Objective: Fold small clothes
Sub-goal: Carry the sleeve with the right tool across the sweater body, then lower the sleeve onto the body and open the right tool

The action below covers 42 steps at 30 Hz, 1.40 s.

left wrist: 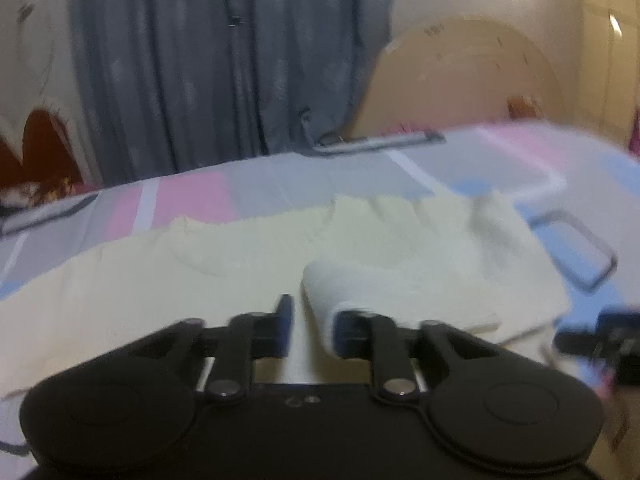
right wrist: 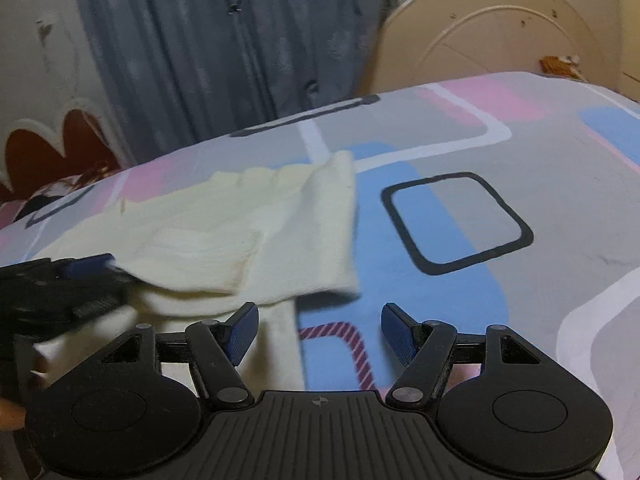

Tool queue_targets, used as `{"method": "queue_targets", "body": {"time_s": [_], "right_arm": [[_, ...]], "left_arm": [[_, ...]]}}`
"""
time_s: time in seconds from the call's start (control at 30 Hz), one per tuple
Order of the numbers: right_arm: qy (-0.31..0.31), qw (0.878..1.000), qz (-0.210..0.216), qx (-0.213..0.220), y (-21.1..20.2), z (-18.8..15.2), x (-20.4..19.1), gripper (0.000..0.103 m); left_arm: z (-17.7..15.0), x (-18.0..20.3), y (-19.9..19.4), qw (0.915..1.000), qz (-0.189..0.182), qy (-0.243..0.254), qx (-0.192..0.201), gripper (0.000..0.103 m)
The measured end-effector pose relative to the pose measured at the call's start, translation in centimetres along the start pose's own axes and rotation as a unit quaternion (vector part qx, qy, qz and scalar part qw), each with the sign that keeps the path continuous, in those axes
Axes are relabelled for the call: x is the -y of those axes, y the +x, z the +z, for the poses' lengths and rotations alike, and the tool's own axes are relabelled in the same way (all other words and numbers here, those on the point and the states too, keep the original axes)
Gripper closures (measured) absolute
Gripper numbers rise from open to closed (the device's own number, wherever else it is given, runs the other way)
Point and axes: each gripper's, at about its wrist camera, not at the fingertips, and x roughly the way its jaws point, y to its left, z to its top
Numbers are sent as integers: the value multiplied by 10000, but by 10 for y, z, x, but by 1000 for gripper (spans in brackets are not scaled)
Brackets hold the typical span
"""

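**Item: cream garment, near edge pinched for folding**

- Cream garment [left wrist: 248, 256]: lies spread flat across the patterned bedsheet [right wrist: 560, 184], its near edge bunched into a raised roll. Likely arranged flat so you can carry one edge over the rest.
- Left gripper [left wrist: 310, 330]: your jaws are drawn close together with a fold of the garment's near edge between them; cloth wraps over the right-hand pad. This judges as a pinch taken to lift that edge. In the right wrist view it shows at the left margin, blue pad against the cloth.
- Right gripper [right wrist: 320, 336]: your jaws stand apart, holding nothing, over the sheet just beside the garment's right edge; probably waiting for the matching corner.
- Surroundings: grey curtain [left wrist: 224, 64] behind the bed; round beige board [right wrist: 496, 28] leaning at the wall.
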Motion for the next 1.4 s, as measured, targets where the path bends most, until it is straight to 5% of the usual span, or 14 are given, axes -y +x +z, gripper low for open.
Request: {"method": "queue_targets", "body": {"time_s": [0.07, 0.37, 0.4, 0.47, 0.6, 0.67, 1.1, 1.13, 1.4], "right_arm": [[-138, 9999, 13, -56, 5, 1, -3, 35], [-385, 9992, 78, 4, 30, 9, -24, 36], [-423, 9991, 88, 15, 33, 10, -26, 40], [-455, 9989, 99, -42, 41, 12, -30, 69], [-213, 9996, 160, -132, 50, 13, -23, 76], [-150, 9997, 165, -126, 49, 13, -18, 88], [-70, 9996, 63, -281, 41, 11, -10, 88], [-67, 9995, 76, -290, 40, 11, -10, 88], [-301, 9990, 186, -264, 32, 13, -19, 88]], "left_arm": [[4, -13, -3, 9995, 11, -291, 104, 98], [8, -83, -15, 9858, -153, -1663, 148, 98], [6, -90, -10, 9837, -120, -1792, 32, 97], [-3, -104, -5, 9790, -19, -2031, -187, 84], [-15, -126, 2, 9706, 21, -2361, -458, 70], [-19, -132, 3, 9699, 36, -2388, -469, 67], [-36, -172, -20, 9465, 446, -3187, -254, 49], [-37, -173, -20, 9458, 423, -3204, -304, 41], [-27, -157, -22, 9643, 470, -2597, -226, 40]]}}
